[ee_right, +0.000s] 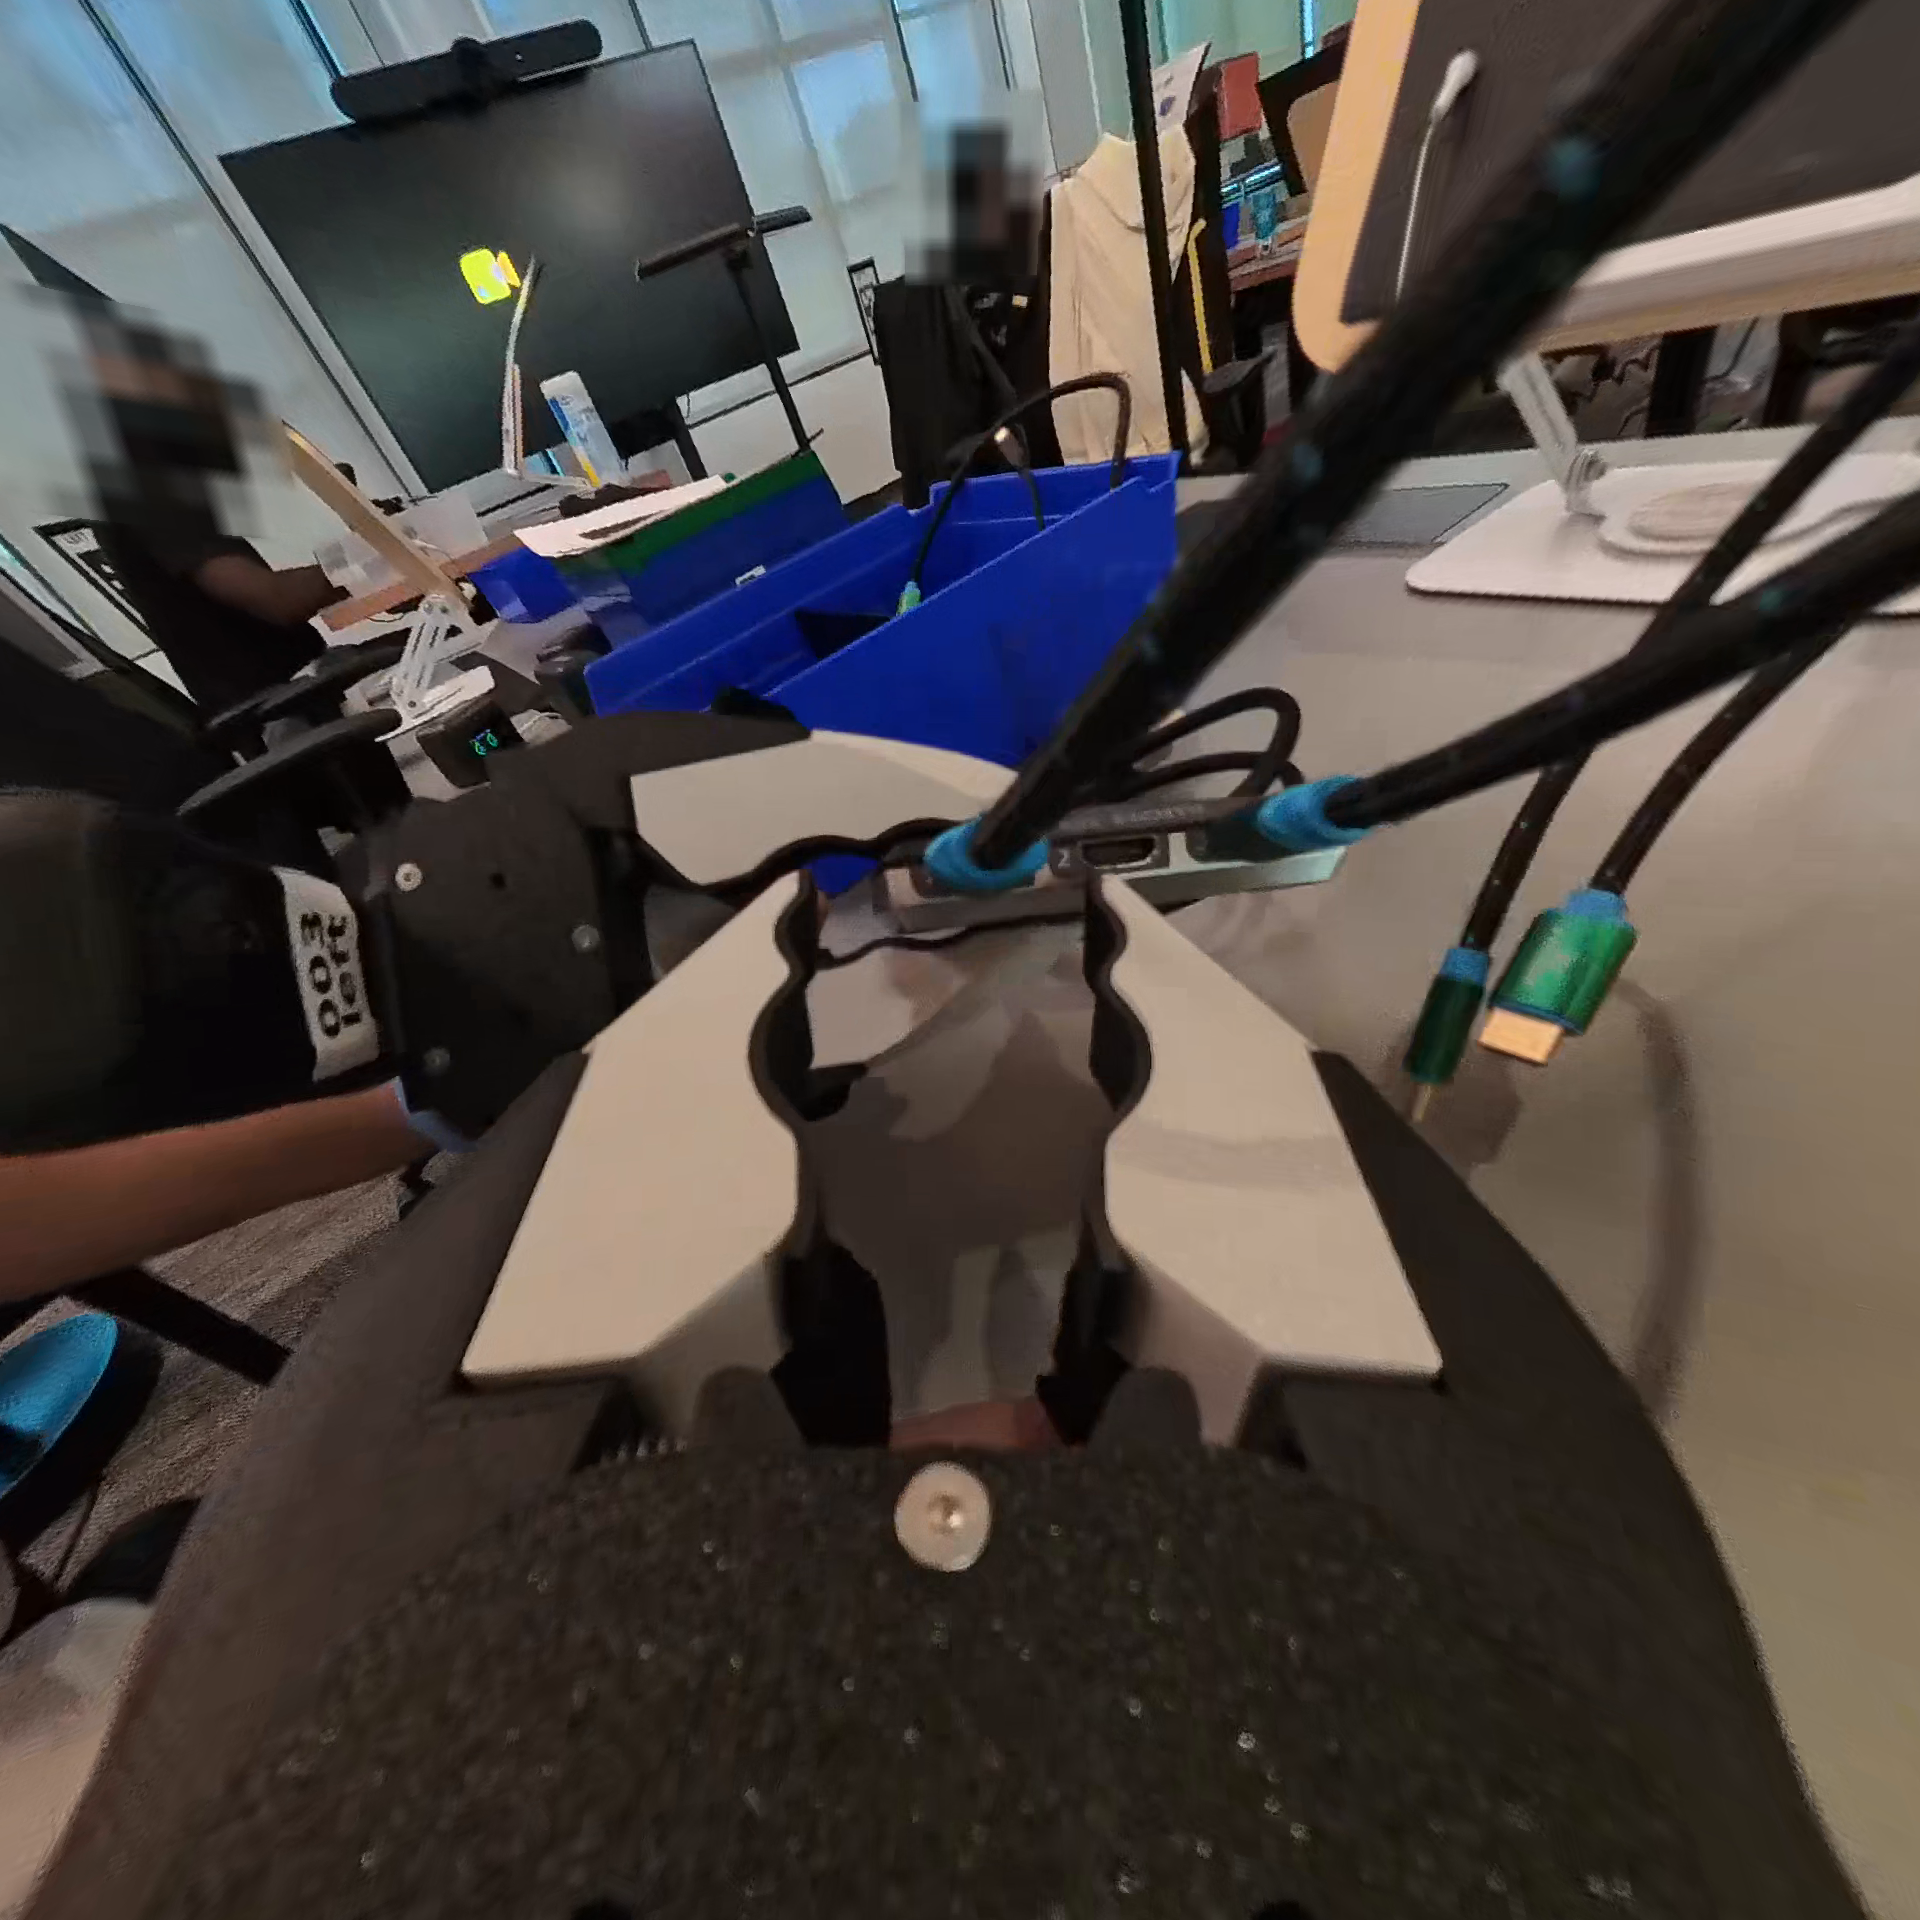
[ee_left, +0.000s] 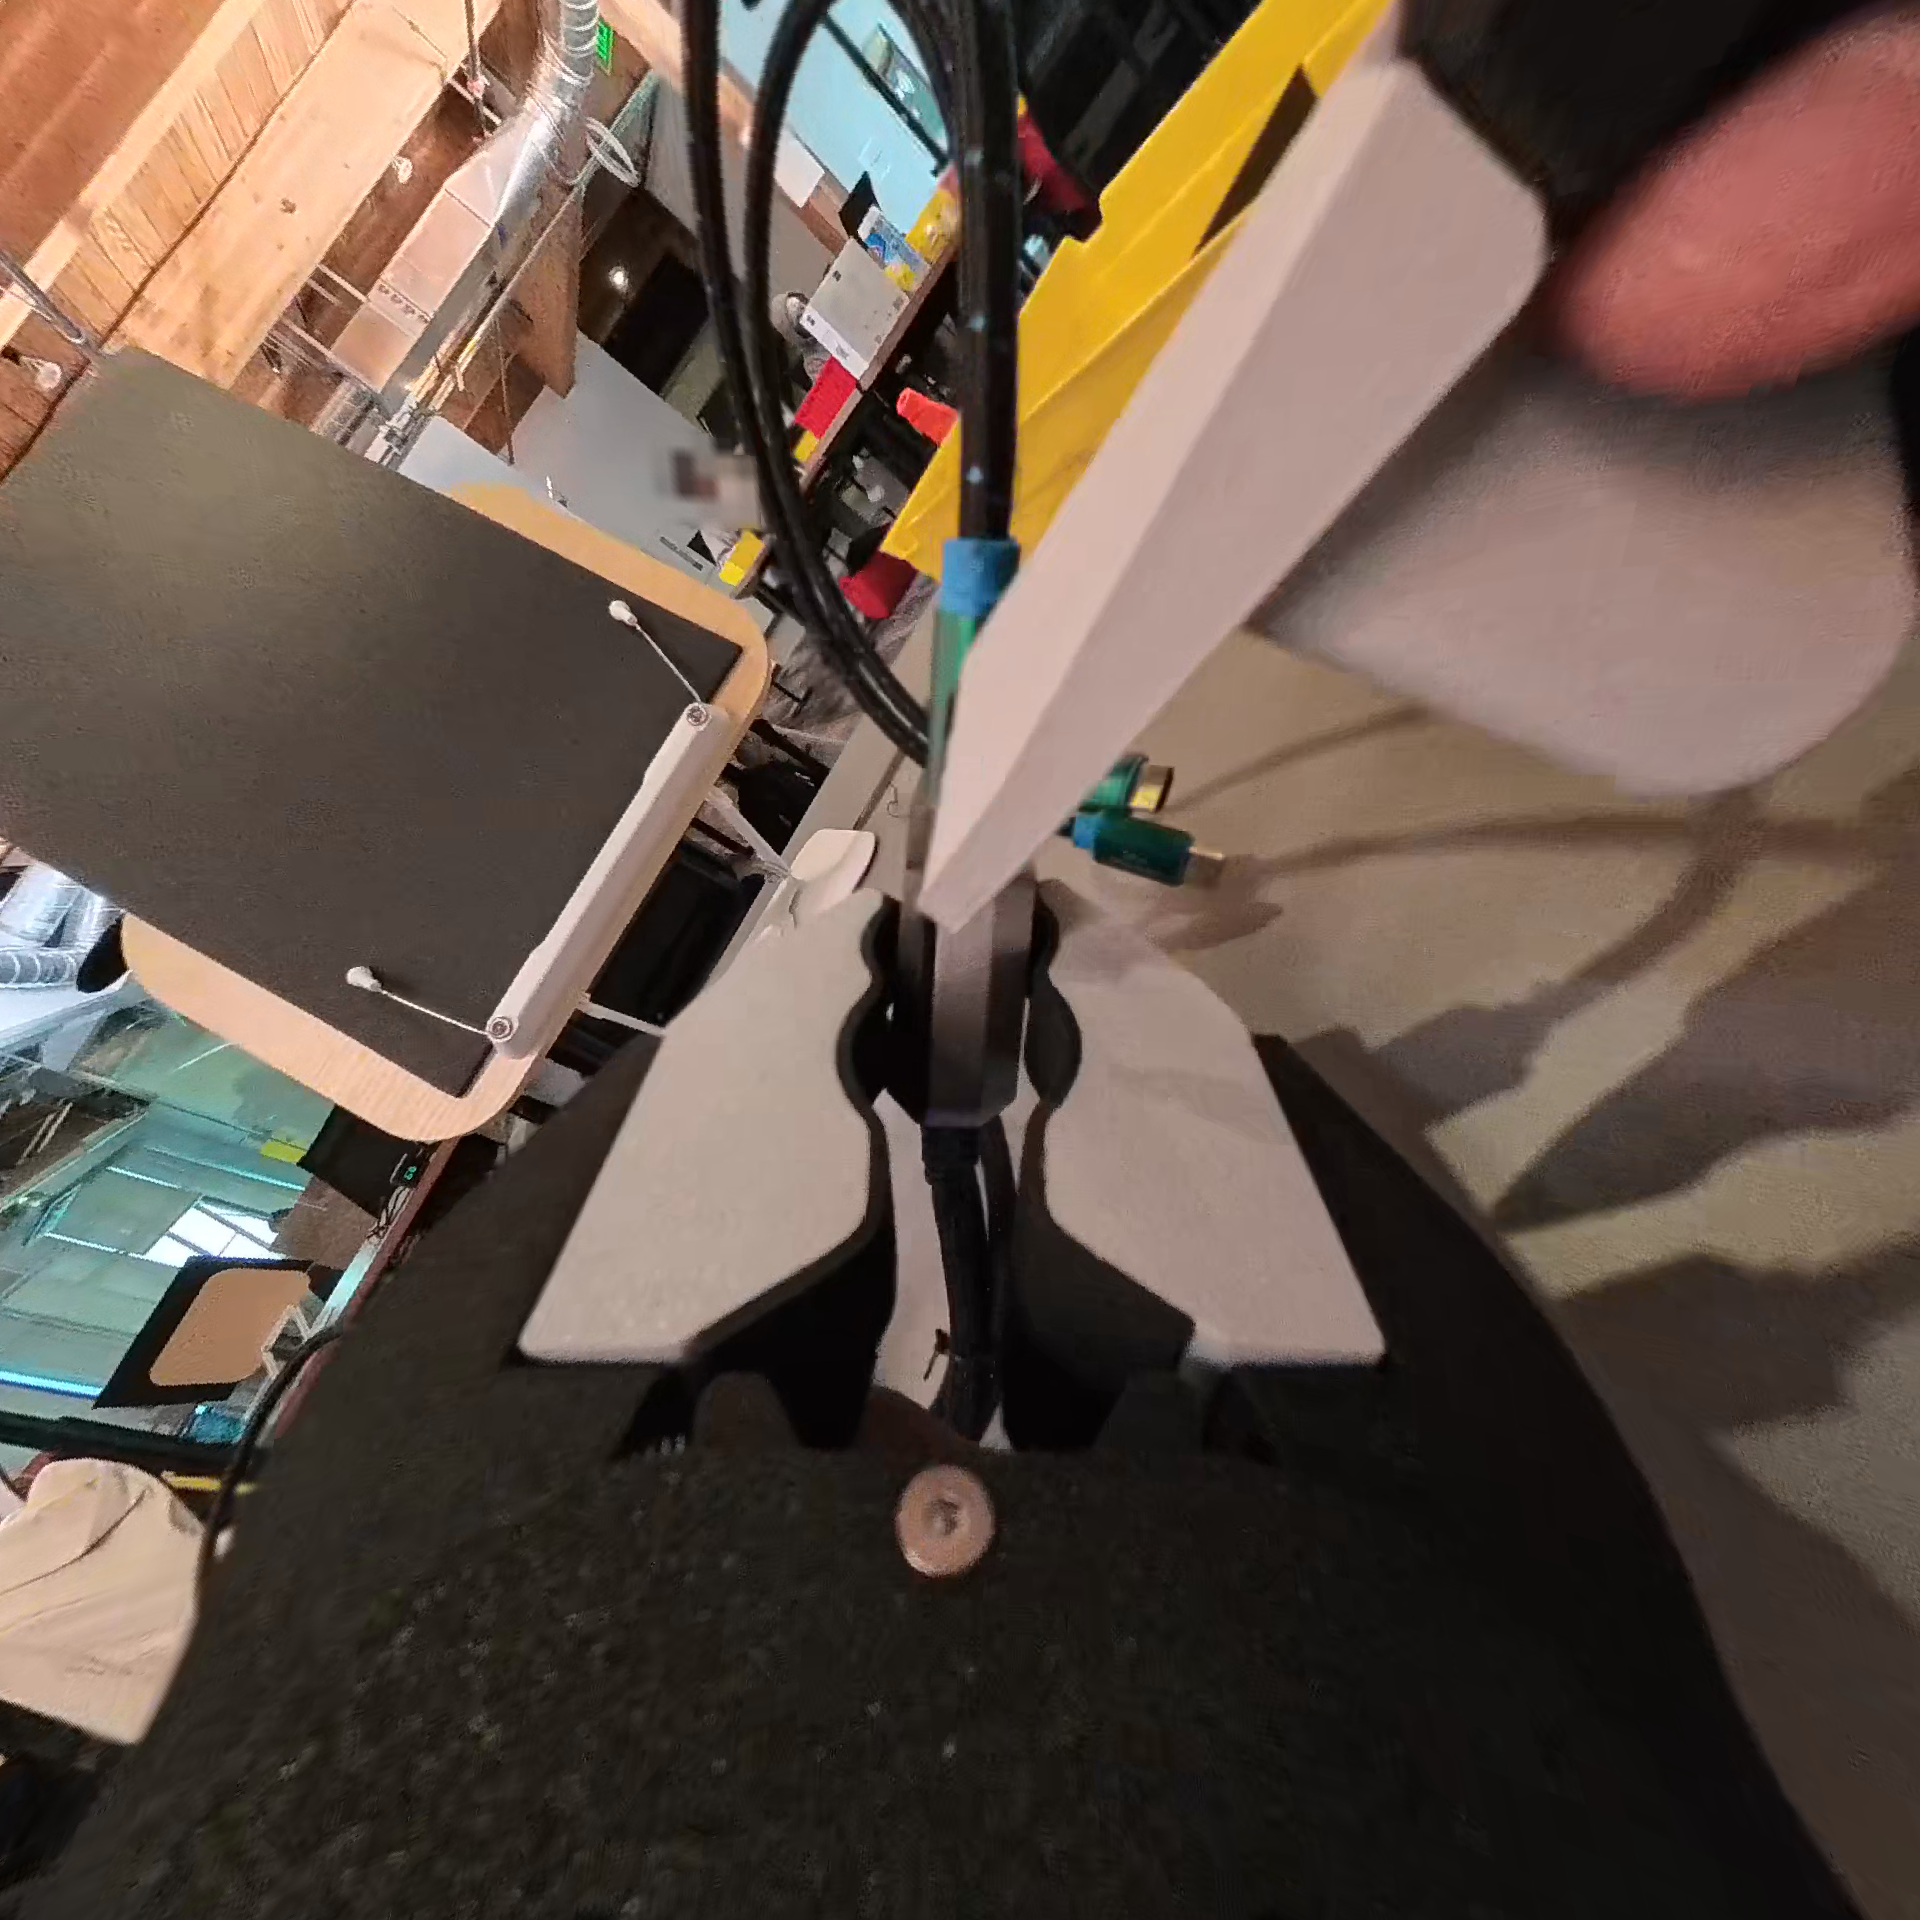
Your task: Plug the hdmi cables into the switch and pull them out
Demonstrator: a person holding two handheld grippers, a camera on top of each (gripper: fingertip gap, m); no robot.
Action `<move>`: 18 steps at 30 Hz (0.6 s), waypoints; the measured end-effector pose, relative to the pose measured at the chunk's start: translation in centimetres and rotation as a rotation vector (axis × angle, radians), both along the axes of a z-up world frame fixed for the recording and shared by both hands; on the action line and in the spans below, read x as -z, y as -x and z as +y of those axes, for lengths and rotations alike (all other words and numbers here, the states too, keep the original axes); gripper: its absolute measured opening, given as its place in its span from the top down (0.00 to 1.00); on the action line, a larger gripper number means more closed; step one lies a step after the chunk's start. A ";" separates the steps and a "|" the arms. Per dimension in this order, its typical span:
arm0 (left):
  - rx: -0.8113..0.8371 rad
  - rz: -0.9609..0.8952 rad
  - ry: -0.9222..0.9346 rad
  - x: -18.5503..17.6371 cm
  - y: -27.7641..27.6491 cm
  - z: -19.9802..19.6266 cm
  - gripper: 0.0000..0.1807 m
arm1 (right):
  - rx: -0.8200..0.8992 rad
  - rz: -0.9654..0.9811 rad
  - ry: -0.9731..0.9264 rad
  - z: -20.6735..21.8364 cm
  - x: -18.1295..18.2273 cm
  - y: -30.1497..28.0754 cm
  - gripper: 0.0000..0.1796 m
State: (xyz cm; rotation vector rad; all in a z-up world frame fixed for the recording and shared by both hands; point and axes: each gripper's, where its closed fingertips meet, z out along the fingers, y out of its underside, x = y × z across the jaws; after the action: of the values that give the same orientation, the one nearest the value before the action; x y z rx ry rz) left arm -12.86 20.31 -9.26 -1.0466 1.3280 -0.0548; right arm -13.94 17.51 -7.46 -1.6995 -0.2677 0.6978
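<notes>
The grey HDMI switch is held just above the grey table. My left gripper is shut on its end; the switch's own black lead runs back between the fingers. It also shows at the left of the right wrist view. Two braided cables with blue-collared plugs sit in the switch; the port between them is empty. My right gripper is open, its tips just short of the left plug. One of its white fingers lies beside that plug. Two loose green plugs lie on the table.
A blue bin with cables stands behind the switch, and a yellow bin is beyond it in the left wrist view. A black board on a white stand is close by. People sit at the far left. My left and right fingertips are right by each other.
</notes>
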 end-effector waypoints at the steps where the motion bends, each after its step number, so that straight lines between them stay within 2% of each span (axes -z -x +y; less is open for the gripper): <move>1: -0.004 -0.002 0.013 0.1 0.1 0.1 0.88 | 0.019 0.001 -0.004 0.3 -0.1 -0.1 0.74; 9: 0.005 0.012 0.081 0.8 -0.2 0.0 0.88 | 0.078 0.103 -0.040 1.0 -0.9 -1.0 0.88; 18: 0.036 -0.001 0.118 1.2 -0.6 -0.3 0.88 | 0.066 0.104 -0.010 0.8 -0.6 -1.5 0.89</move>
State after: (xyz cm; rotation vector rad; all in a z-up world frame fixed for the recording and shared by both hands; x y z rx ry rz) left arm -12.27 20.00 -10.46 -1.1217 1.3557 -0.1626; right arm -12.43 18.31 -6.89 -1.6489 -0.1417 0.7325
